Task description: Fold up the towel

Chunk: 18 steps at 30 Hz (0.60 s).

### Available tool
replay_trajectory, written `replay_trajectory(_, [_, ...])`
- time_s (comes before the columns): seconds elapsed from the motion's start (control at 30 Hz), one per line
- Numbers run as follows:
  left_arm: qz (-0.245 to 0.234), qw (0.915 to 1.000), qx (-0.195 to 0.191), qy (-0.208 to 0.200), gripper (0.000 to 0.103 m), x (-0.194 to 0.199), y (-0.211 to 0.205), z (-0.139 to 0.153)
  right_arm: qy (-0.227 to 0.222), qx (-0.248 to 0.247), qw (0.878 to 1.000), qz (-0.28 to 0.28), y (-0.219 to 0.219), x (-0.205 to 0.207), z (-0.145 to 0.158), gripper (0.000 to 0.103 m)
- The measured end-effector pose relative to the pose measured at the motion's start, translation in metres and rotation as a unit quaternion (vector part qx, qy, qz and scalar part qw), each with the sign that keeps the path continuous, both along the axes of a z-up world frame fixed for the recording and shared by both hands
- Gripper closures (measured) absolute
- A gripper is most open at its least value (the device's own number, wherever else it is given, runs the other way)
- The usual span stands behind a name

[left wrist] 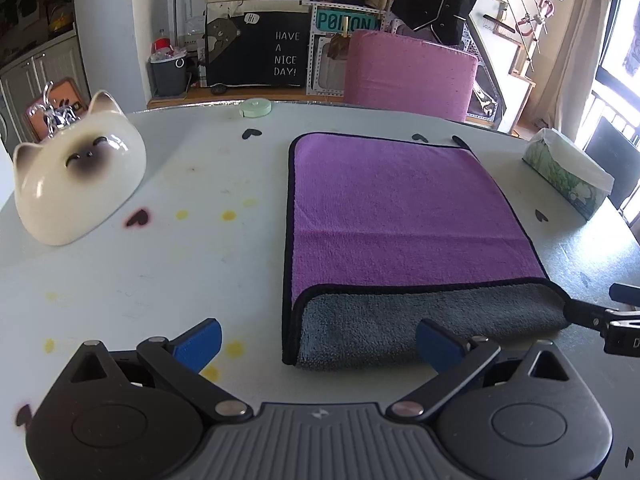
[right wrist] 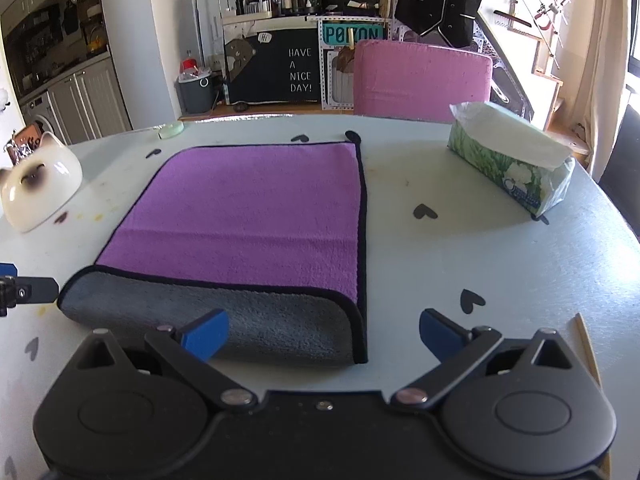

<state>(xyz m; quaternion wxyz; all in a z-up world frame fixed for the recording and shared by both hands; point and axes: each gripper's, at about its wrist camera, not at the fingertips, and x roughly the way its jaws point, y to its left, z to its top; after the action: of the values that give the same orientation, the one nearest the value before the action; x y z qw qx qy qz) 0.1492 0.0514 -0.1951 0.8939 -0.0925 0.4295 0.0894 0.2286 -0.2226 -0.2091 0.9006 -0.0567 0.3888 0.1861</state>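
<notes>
A purple towel [left wrist: 400,208] with a black hem and grey underside lies flat on the white table [left wrist: 160,280]; its near edge is turned over into a grey strip [left wrist: 420,320]. My left gripper [left wrist: 318,344] is open at the towel's near left corner, its right finger over the grey strip. The same towel [right wrist: 248,216] shows in the right wrist view with its grey strip [right wrist: 224,312]. My right gripper [right wrist: 324,334] is open at the near right corner. Each gripper's tip shows at the edge of the other's view.
A ceramic cat-face bowl [left wrist: 76,172] sits at the left, a tissue pack [right wrist: 512,160] at the right, a small green round tape [left wrist: 255,107] at the far edge. A pink chair [right wrist: 422,76] stands behind the table [right wrist: 480,264].
</notes>
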Motion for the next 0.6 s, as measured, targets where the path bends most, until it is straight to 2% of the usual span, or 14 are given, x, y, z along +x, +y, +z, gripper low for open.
replay_trajectory(0.2, [-0.004, 1.0000, 0.000, -0.006, 0.003, 0.010, 0.000, -0.012, 0.022, 0.008, 1.000, -0.003, -0.001, 0.014, -0.017, 0.010])
replay_trajectory(0.23, [-0.005, 1.0000, 0.000, -0.007, 0.004, 0.011, 0.000, -0.013, 0.026, 0.011, 1.000, -0.005, -0.002, 0.017, -0.019, 0.014])
replay_trajectory(0.4, [-0.006, 0.9999, -0.001, -0.009, 0.008, 0.018, 0.003, -0.018, 0.036, 0.015, 0.999, -0.017, -0.005, 0.028, -0.030, 0.019])
replay_trajectory(0.53, [-0.012, 0.9997, -0.011, -0.018, 0.010, 0.019, 0.006, -0.020, 0.042, 0.025, 0.999, -0.006, -0.007, 0.033, -0.032, 0.028])
replay_trajectory(0.6, [-0.017, 0.9996, -0.010, -0.021, 0.012, 0.020, 0.006, -0.021, 0.043, 0.030, 0.999, 0.008, -0.006, 0.036, -0.032, 0.036])
